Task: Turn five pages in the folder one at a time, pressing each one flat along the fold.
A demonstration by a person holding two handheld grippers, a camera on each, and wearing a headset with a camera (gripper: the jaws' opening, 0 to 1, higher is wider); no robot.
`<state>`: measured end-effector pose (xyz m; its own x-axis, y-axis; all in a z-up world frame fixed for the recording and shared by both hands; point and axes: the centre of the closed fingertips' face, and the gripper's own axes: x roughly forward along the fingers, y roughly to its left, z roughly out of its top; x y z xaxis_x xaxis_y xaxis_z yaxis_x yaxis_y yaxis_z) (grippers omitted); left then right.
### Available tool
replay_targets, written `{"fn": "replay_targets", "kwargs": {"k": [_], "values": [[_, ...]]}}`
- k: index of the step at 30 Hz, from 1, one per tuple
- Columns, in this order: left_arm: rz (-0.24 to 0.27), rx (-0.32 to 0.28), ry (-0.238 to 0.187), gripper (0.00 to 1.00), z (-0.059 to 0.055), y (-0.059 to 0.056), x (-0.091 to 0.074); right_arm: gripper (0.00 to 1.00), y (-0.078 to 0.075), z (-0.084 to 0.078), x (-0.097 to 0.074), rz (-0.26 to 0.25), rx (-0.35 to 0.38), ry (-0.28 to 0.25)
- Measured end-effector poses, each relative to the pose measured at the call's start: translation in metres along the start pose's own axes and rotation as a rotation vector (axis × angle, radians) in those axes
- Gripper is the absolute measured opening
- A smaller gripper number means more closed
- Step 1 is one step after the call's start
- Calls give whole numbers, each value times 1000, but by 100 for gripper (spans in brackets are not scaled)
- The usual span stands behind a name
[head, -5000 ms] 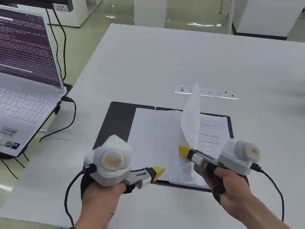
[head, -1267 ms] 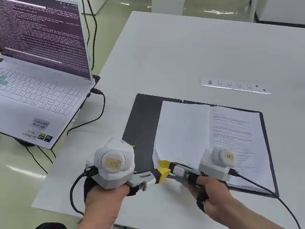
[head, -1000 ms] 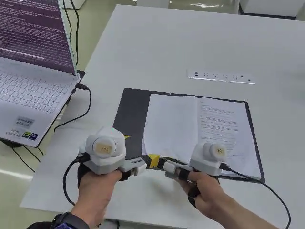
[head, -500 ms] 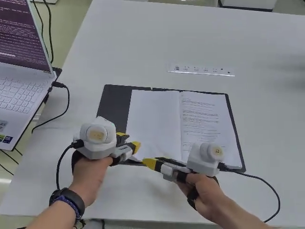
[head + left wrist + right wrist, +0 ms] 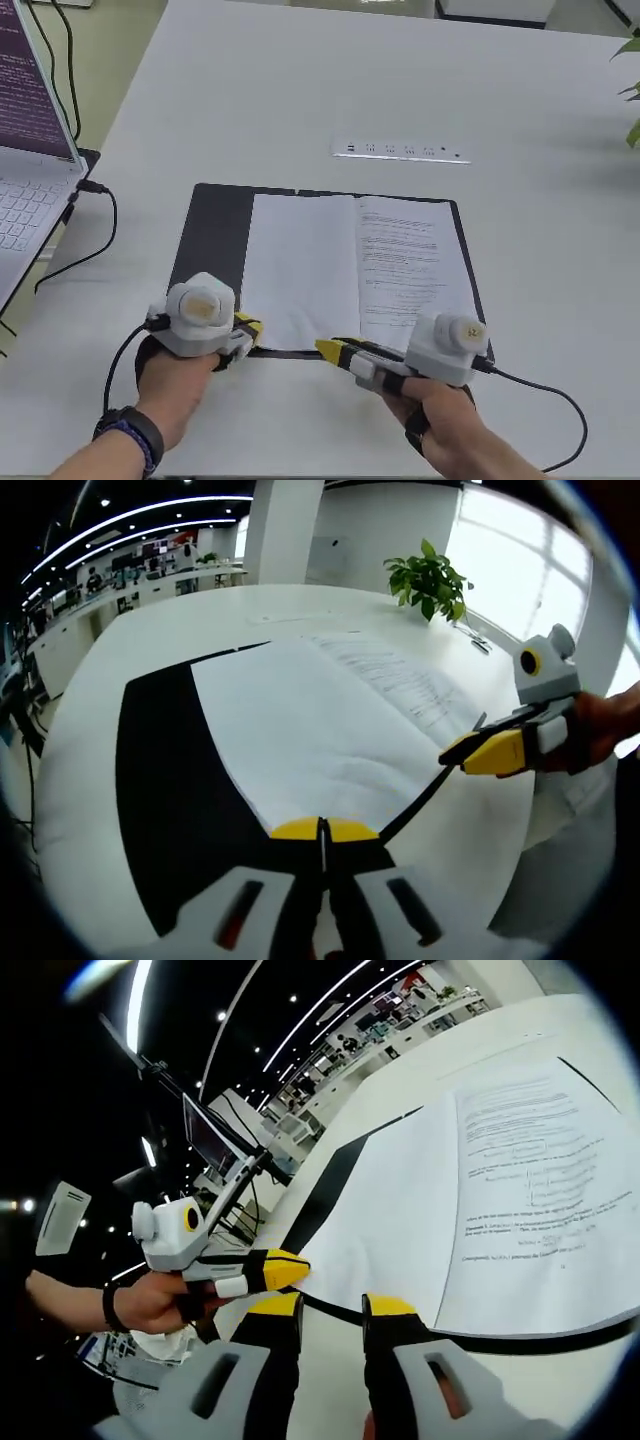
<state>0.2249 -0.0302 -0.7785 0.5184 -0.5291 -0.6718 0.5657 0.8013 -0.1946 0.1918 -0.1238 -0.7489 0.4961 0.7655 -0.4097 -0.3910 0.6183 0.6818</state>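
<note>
So, the folder (image 5: 210, 250) lies open on the worktop (image 5: 300, 100), blank page (image 5: 300, 270) flat on its left half; how many turns are done, can't tell. The left gripper (image 5: 247, 328) has its fingers pinched together, the right gripper (image 5: 330, 349) has them apart and empty.

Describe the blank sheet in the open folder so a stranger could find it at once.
On the white table lies an open black folder, just ahead of the person. The blank sheet is the left of its two white pages; unlike the printed page to its right, it carries no text.
</note>
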Motion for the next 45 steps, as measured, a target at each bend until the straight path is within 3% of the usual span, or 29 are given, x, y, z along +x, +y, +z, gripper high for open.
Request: {"fn": "replay_targets", "kwargs": {"k": [4, 6, 15, 33, 38, 45], "values": [[20, -19, 35, 0, -13, 4, 2, 19, -3, 4, -2, -3, -5, -9], [26, -43, 24, 0, -14, 5, 0, 18, -3, 4, -2, -3, -12, -3], [23, -17, 22, 0, -14, 5, 2, 14, -17, 20, 4, -7, -4, -26], [20, -23, 32, 0, -14, 6, 1, 11, -61, 86, 32, -21, -36, -60], [19, -26, 34, 0, -14, 7, 2, 7, -74, 91, 38, -34, -40, -55], [17, -29, 37, 0, -13, 7, 3, 3, -84, 101, 47, -43, -11, -91]]}}
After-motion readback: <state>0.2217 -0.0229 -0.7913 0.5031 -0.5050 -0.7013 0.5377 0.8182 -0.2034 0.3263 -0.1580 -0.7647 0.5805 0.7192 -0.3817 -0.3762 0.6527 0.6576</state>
